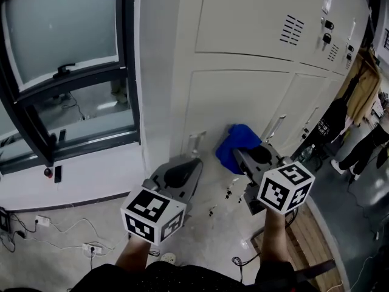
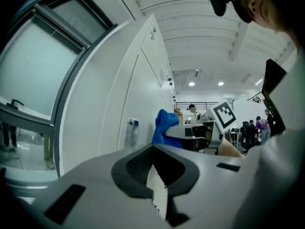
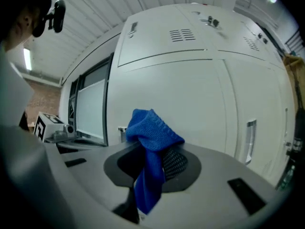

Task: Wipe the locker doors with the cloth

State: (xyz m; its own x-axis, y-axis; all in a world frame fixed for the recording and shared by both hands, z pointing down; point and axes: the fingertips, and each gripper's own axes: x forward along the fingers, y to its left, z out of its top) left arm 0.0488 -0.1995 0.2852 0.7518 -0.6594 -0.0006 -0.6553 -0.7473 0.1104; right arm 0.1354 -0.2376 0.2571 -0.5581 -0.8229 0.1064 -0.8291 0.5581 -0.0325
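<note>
Right gripper [image 3: 151, 163] pinches blue cloth [image 3: 153, 130] by locker door [image 3: 181, 94]; left gripper [image 2: 155, 171] closed, empty.

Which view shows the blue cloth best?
Right gripper view: the blue cloth is close and central, clamped in the right gripper. Head view shows it small by the locker; left gripper view, only a far part.

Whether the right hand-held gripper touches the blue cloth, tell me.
Touching: the right gripper view shows the right hand-held gripper shut on the blue cloth.
</note>
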